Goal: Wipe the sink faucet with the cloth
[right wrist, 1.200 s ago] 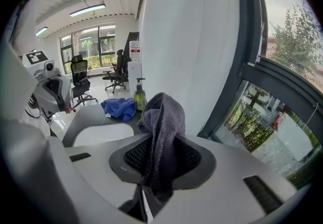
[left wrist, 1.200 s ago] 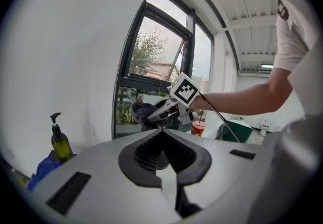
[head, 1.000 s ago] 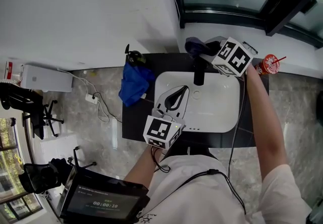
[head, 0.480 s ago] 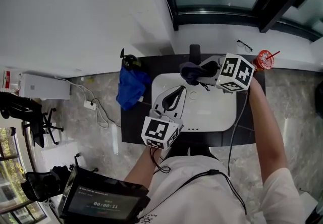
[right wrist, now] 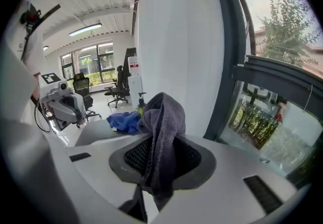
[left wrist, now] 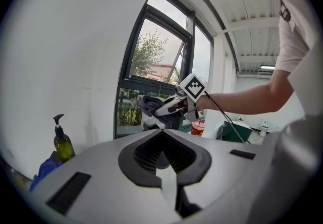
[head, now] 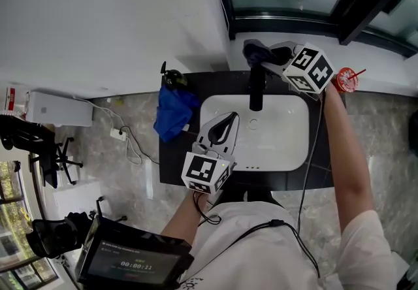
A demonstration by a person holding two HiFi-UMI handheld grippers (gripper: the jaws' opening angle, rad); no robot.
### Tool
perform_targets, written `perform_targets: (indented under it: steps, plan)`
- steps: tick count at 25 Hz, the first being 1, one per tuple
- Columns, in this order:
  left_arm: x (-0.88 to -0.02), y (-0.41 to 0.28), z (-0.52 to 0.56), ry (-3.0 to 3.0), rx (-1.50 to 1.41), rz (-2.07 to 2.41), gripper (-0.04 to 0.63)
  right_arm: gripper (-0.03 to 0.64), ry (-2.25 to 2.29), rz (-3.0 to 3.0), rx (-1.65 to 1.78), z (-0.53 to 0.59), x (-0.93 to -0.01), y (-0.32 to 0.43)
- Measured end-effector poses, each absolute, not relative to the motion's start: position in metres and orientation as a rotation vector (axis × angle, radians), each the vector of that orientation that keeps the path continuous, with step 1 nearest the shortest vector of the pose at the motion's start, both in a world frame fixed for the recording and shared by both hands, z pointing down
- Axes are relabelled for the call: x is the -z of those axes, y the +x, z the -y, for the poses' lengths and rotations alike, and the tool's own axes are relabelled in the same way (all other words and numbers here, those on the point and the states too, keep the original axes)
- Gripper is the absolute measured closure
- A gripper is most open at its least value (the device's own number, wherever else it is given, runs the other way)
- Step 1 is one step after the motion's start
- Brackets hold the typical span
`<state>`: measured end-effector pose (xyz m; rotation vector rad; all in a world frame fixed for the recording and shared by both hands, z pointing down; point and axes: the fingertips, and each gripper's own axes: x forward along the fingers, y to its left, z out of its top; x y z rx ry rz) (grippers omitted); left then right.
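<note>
The cloth (right wrist: 161, 132) is bunching between the right gripper's (head: 268, 55) fingers, which are clamping it. It is hiding the faucet's (head: 257, 91) rear end just below them, so contact is hard to tell. The left gripper's (head: 228, 122) fingers are meeting at their tips, holding nothing, over the sink (head: 284, 142).

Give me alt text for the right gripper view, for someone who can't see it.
The right claw grips a grey cloth bunched upright between its jaws. Beyond, a blue cloth lies at left and a window fills the right.
</note>
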<state>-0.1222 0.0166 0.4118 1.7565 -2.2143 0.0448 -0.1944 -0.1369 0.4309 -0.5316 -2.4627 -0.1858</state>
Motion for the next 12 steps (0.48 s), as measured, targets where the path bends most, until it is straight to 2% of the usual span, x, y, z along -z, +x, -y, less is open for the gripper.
perform_targets:
  steps: [12]
  plan:
    - [-0.411,-0.121,-0.015,1.759,-0.043,2.211,0.603,0.518,-0.449,2.412,0.335,0.136,-0.45,-0.209]
